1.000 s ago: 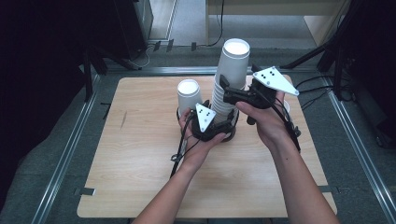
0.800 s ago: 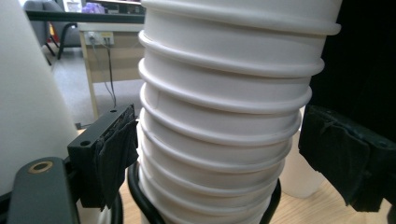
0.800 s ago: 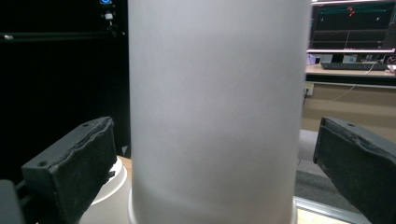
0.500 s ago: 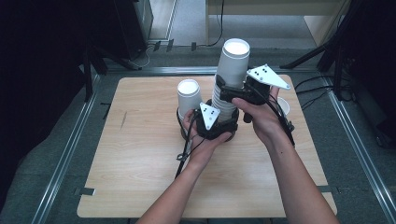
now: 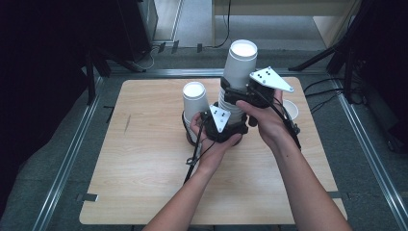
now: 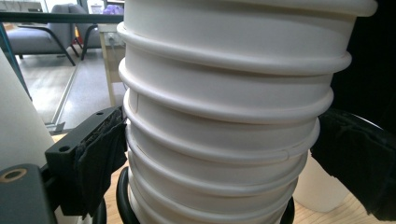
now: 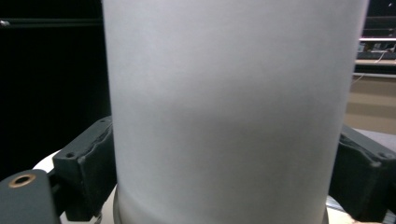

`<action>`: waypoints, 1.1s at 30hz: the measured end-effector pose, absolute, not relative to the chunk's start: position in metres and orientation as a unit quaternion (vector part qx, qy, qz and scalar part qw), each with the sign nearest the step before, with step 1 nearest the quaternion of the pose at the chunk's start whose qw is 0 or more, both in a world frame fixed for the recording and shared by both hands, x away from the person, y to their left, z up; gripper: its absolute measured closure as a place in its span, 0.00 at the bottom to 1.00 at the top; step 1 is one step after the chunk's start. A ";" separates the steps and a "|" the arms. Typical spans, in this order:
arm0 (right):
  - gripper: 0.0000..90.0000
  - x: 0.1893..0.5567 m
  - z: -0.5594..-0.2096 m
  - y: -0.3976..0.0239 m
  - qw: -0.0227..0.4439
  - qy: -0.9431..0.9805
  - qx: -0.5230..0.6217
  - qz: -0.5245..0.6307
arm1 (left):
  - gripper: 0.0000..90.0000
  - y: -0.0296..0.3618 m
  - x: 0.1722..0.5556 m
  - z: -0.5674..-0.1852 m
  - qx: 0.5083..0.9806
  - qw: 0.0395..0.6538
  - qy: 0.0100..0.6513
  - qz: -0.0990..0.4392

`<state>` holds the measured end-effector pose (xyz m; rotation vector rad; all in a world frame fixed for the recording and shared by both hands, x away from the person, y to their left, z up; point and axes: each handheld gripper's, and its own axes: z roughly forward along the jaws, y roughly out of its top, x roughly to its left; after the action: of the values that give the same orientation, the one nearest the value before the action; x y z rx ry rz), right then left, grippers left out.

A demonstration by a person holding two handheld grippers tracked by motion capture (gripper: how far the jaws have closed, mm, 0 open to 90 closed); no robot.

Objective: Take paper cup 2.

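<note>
At the table's far centre, the left gripper straddles the nested cup stack, its jaws just opening. The right gripper, just closing, clamps the top cup. A single cup stands left.
</note>
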<state>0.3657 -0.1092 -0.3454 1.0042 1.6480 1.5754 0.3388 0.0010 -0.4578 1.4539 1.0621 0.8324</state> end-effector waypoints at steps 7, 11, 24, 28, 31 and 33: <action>0.11 0.366 -0.344 -0.110 0.315 0.625 0.386 0.600 | 0.05 0.001 0.339 -0.458 0.618 0.542 0.447 0.353; 0.12 0.365 -0.341 -0.110 0.315 0.619 0.386 0.607 | 0.05 0.001 0.339 -0.458 0.617 0.543 0.447 0.353; 0.13 0.363 -0.327 -0.107 0.345 0.602 0.383 0.610 | 0.05 0.002 0.337 -0.460 0.620 0.542 0.446 0.351; 0.14 0.361 -0.325 -0.106 0.357 0.596 0.380 0.610 | 0.05 0.002 0.337 -0.460 0.620 0.541 0.446 0.351; 0.14 0.361 -0.322 -0.107 0.354 0.585 0.384 0.620 | 0.05 0.002 0.337 -0.460 0.620 0.541 0.447 0.351; 0.15 0.361 -0.320 -0.106 0.359 0.584 0.383 0.620 | 0.05 0.002 0.337 -0.460 0.620 0.540 0.447 0.351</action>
<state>0.3605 -0.1063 -0.3203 0.9891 1.5054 1.5983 0.3372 0.0019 -0.4605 1.4742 1.0620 0.8350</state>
